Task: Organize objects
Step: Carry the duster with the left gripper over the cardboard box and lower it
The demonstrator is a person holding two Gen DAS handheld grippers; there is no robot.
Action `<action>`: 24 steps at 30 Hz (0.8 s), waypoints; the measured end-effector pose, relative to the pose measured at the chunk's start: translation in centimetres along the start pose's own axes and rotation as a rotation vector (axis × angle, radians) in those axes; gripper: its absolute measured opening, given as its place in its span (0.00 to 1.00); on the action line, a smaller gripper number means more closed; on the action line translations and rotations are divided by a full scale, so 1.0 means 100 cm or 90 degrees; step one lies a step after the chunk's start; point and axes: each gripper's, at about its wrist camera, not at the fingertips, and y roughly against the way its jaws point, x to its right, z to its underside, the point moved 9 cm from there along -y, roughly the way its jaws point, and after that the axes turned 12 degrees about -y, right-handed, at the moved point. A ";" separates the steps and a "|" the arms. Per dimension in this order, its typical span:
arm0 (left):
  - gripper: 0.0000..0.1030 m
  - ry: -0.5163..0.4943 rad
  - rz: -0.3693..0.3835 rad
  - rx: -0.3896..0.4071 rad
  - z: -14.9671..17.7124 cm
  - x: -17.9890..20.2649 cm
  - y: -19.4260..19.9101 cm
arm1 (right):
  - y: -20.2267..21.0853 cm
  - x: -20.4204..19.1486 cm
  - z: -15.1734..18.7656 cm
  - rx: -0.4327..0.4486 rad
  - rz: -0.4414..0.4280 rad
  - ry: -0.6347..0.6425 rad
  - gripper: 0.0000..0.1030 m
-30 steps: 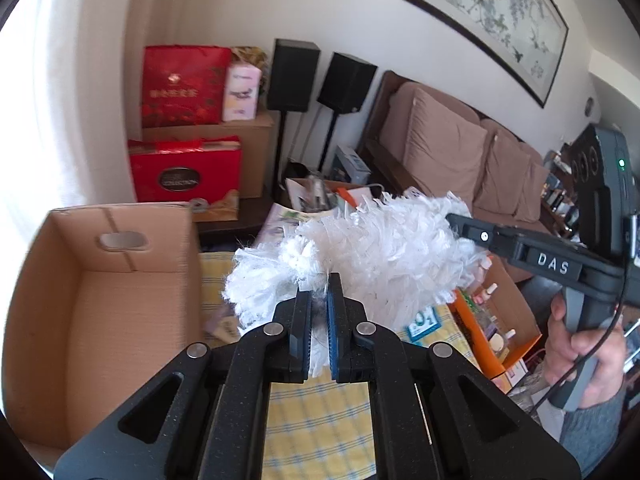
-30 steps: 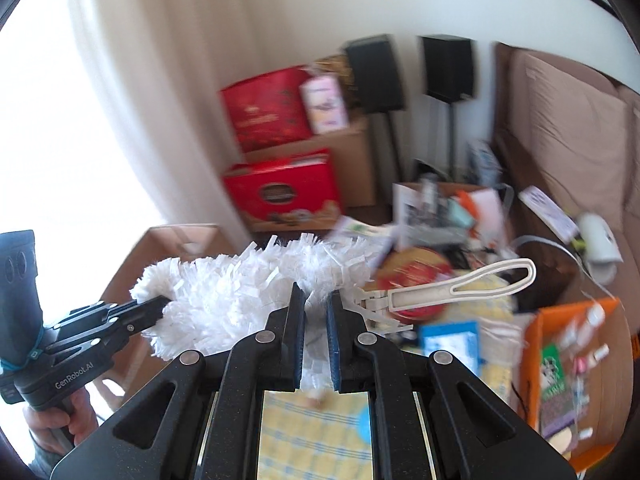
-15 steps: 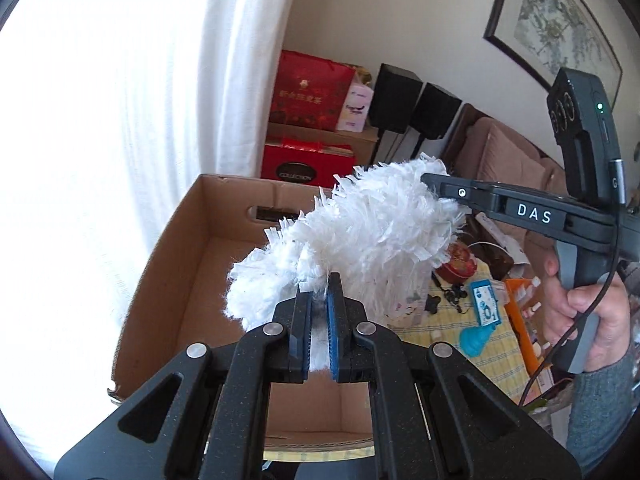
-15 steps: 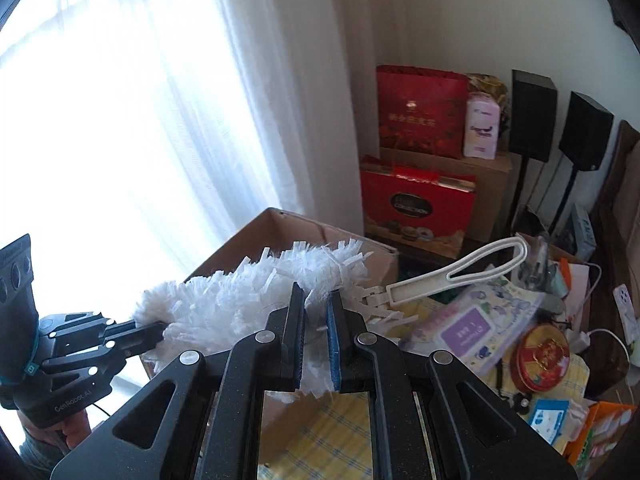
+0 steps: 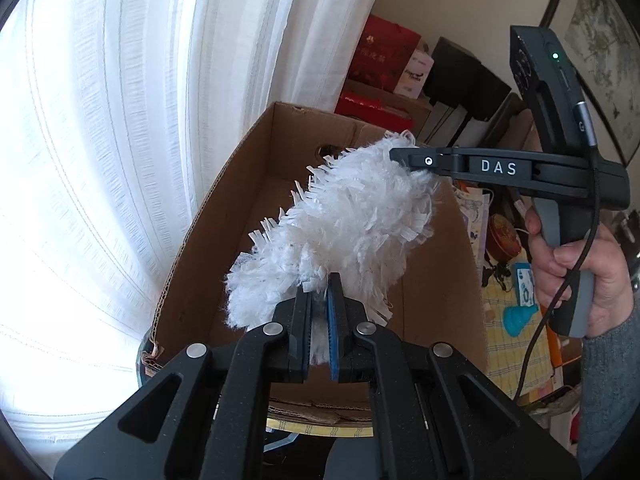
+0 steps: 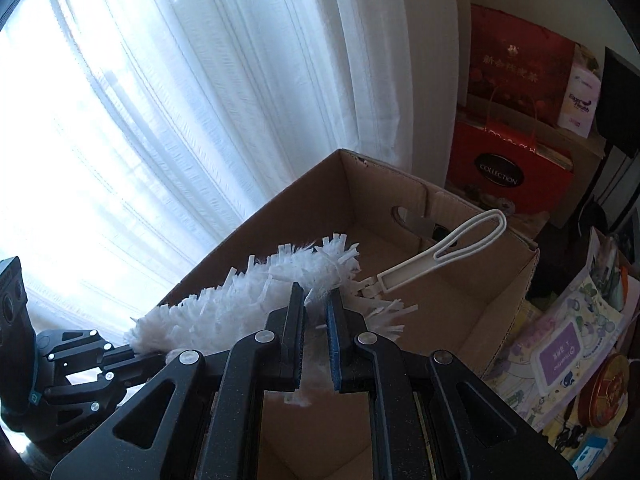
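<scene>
Left wrist view: left tongs (image 5: 319, 292) clenched on the fluffy end of the white duster (image 5: 344, 224), held above the open cardboard box (image 5: 224, 184). Right wrist view: right tongs (image 6: 316, 304) pinch the duster's strands near its white handle (image 6: 448, 248), which points across the box toward the red gift boxes (image 6: 508, 176) beyond.
</scene>
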 end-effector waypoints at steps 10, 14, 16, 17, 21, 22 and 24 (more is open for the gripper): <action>0.06 -0.037 0.016 -0.027 0.012 0.026 -0.017 | -0.037 0.009 0.028 -0.070 0.017 -0.014 0.11; 0.06 -0.018 0.002 -0.019 0.009 0.010 -0.012 | -0.037 0.008 0.042 -0.085 0.041 -0.007 0.14; 0.06 -0.017 0.000 -0.012 0.007 0.007 -0.009 | -0.026 0.011 0.038 -0.068 0.047 -0.006 0.15; 0.07 -0.018 -0.004 -0.009 0.007 0.007 -0.007 | -0.020 0.012 0.034 -0.061 0.046 -0.012 0.19; 0.32 -0.029 -0.005 -0.005 -0.001 0.013 -0.007 | 0.014 0.025 0.005 -0.009 0.056 -0.034 0.29; 0.47 -0.039 0.002 -0.004 -0.005 0.018 -0.008 | 0.023 0.029 0.001 0.004 0.057 -0.040 0.34; 0.62 -0.062 0.001 -0.003 -0.013 0.027 -0.014 | 0.041 0.036 -0.007 0.030 0.062 -0.049 0.38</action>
